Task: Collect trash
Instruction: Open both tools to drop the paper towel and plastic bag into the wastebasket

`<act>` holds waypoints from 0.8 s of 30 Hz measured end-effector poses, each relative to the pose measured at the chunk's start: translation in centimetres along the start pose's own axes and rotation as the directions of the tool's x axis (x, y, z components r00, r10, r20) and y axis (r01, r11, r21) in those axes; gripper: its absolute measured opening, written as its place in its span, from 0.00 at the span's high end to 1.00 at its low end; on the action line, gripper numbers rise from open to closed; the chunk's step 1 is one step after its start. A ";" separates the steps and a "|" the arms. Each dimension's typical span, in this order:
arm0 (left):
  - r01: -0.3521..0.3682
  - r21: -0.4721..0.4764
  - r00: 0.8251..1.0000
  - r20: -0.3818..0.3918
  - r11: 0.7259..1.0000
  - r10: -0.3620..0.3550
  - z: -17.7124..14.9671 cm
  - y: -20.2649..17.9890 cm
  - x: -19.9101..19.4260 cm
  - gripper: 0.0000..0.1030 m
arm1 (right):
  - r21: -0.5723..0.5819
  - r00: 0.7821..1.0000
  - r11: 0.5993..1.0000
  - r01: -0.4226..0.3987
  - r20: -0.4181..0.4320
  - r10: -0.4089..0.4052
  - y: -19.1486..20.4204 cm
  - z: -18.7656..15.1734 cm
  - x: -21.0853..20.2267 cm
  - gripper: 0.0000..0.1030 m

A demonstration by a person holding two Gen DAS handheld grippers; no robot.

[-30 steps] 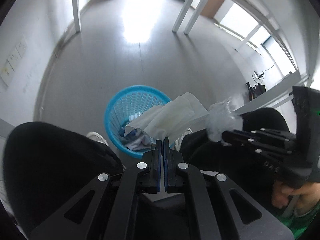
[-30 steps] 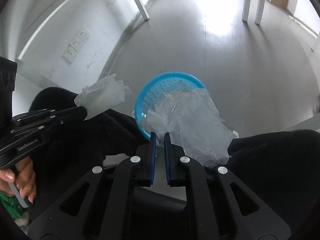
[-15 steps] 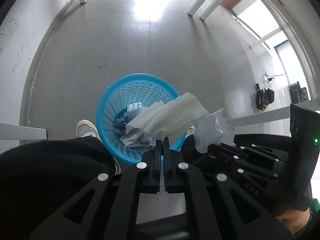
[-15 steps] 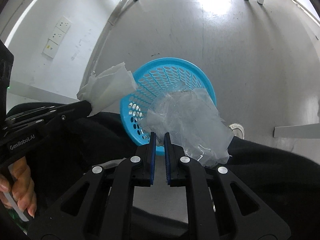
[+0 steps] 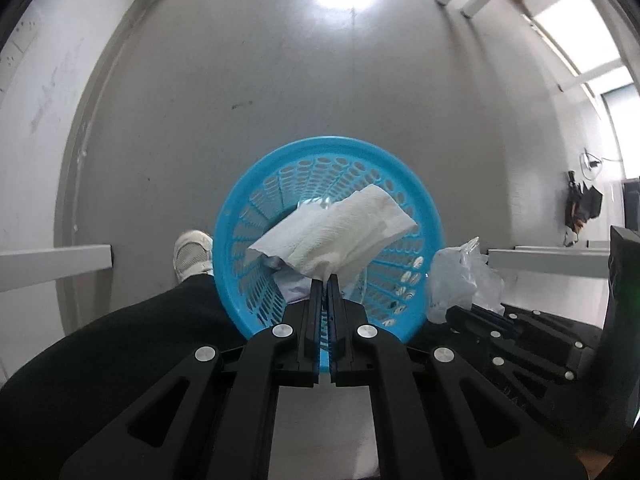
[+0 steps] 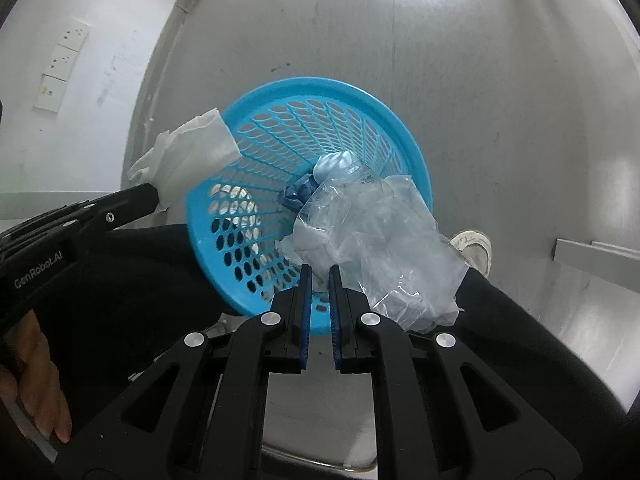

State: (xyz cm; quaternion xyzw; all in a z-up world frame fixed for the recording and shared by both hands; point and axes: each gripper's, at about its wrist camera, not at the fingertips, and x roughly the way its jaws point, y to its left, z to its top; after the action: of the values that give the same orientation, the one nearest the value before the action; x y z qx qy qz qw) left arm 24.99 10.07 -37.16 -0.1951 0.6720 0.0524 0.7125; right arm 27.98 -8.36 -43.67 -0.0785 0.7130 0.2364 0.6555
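Observation:
A round blue plastic basket [image 5: 256,216] [image 6: 360,100] stands on the grey floor below both grippers. My left gripper [image 5: 324,278] is shut on a white paper towel [image 5: 340,232], which hangs over the basket's mouth. My right gripper [image 6: 319,270] is shut on a crumpled clear plastic bag [image 6: 372,248], held above the basket's near right side. Blue and pale trash [image 6: 320,180] lies at the bottom of the basket. In the right wrist view the left gripper [image 6: 154,198] shows with its paper towel [image 6: 188,152] at the basket's left rim.
A person's black-trousered legs flank the basket, with a white shoe [image 5: 194,254] [image 6: 474,250] on either side. White table legs [image 5: 56,266] [image 6: 592,256] stand close by. A wall with sockets [image 6: 62,66] runs along the left. Open grey floor lies beyond the basket.
Both grippers have come down and tilted steeply toward the floor, so the basket looks larger and sits right under the paper towel and the plastic bag. Both grips are unchanged.

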 end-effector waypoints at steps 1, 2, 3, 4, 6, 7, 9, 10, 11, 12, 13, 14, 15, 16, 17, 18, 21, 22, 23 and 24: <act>-0.004 -0.004 1.000 -0.007 1.000 0.004 0.2 -0.2 0.2 0.98 | -0.007 1.000 1.000 0.009 -0.007 -0.009 0.1 0.4 0.5 0.92; -0.004 -0.009 1.000 -0.018 1.000 0.004 0.5 -0.2 0.7 0.98 | -0.009 1.000 1.000 0.004 -0.014 -0.005 0.2 0.7 1.0 0.92; -0.001 -0.016 1.000 -0.029 1.000 0.000 0.7 -0.1 1.1 0.98 | -0.007 1.000 1.000 -0.007 -0.020 0.006 0.1 1.0 1.3 0.92; 0.000 -0.034 0.999 -0.048 0.999 -0.002 1.0 0.1 1.8 0.98 | -0.004 1.000 1.000 -0.015 -0.026 0.015 -0.1 1.2 1.6 0.92; -0.005 -0.061 0.997 -0.082 0.998 0.000 1.7 0.6 2.9 0.98 | 0.012 0.999 1.000 -0.021 -0.041 0.022 -0.8 1.8 2.4 0.92; -0.009 -0.080 0.995 -0.099 0.997 0.001 2.0 0.8 3.4 0.98 | 0.022 0.998 0.999 -0.025 -0.051 0.026 -1.0 1.8 2.7 0.91; -0.006 -0.112 0.993 -0.115 0.994 -0.007 2.4 1.3 3.8 0.98 | 0.034 0.996 0.998 -0.043 -0.072 0.046 -1.3 1.9 3.3 0.90; -0.005 -0.124 0.993 -0.117 0.992 -0.010 2.6 1.4 3.9 0.98 | 0.036 0.996 0.998 -0.043 -0.073 0.046 -1.4 2.0 3.4 0.89; -0.007 -0.131 0.993 -0.116 0.991 -0.008 2.8 1.3 3.9 0.95 | 0.036 0.996 0.998 -0.043 -0.074 0.046 -1.4 2.0 3.4 0.88; -0.010 -0.134 0.994 -0.111 0.991 -0.005 2.9 1.3 3.8 0.80 | 0.034 0.996 0.998 -0.050 -0.078 0.053 -1.3 2.0 3.5 0.78; -0.008 -0.138 0.995 -0.101 0.990 -0.005 3.1 1.2 3.5 0.68 | 0.036 0.996 0.998 -0.058 -0.072 0.061 -1.3 2.0 3.4 0.69; -0.003 -0.143 0.996 -0.085 0.990 -0.009 3.2 1.2 3.2 0.53 | 0.037 0.996 0.997 -0.062 -0.063 0.064 -1.3 2.0 3.1 0.66; -0.005 -0.144 0.997 -0.073 0.990 -0.006 3.3 1.4 3.2 0.52 | 0.039 0.996 0.997 -0.063 -0.054 0.065 -1.4 2.2 3.0 0.65; -0.014 -0.143 0.998 -0.066 0.990 0.005 3.3 1.4 2.9 0.52 | 0.044 0.997 0.997 -0.061 -0.045 0.063 -1.5 2.2 2.8 0.65; -0.024 -0.146 0.998 -0.061 0.989 0.015 3.3 1.5 2.8 0.52 | 0.051 0.998 0.997 -0.058 -0.037 0.060 -1.6 2.2 2.7 0.65; -0.027 -0.150 0.998 -0.059 0.988 0.018 3.3 1.5 2.7 0.52 | 0.056 0.998 0.997 -0.057 -0.030 0.059 -1.9 2.2 2.4 0.64; -0.021 -0.152 0.999 -0.042 0.988 0.014 3.2 1.3 2.0 0.52 | 0.041 0.999 0.998 -0.041 -0.013 0.041 -1.9 1.9 1.7 0.62; -0.021 -0.143 0.999 -0.027 0.989 0.017 3.2 1.2 1.6 0.52 | 0.031 0.999 0.999 -0.032 -0.007 0.033 -1.9 1.8 1.4 0.61; -0.021 -0.136 1.000 -0.016 0.991 0.019 3.1 1.0 1.4 0.52 | 0.025 1.000 0.999 -0.023 0.001 0.023 -1.9 1.6 0.9 0.60; -0.016 -0.127 1.000 -0.005 0.992 0.016 3.0 0.8 0.9 0.52 | 0.025 1.000 1.000 -0.018 0.009 0.018 -2.0 1.5 0.5 0.60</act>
State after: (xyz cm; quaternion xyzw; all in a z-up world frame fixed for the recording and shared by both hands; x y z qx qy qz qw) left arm 27.62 11.71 -38.15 -0.2346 0.6702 0.1004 0.6969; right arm 30.09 -9.34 -44.70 -0.0626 0.7136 0.2335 0.6576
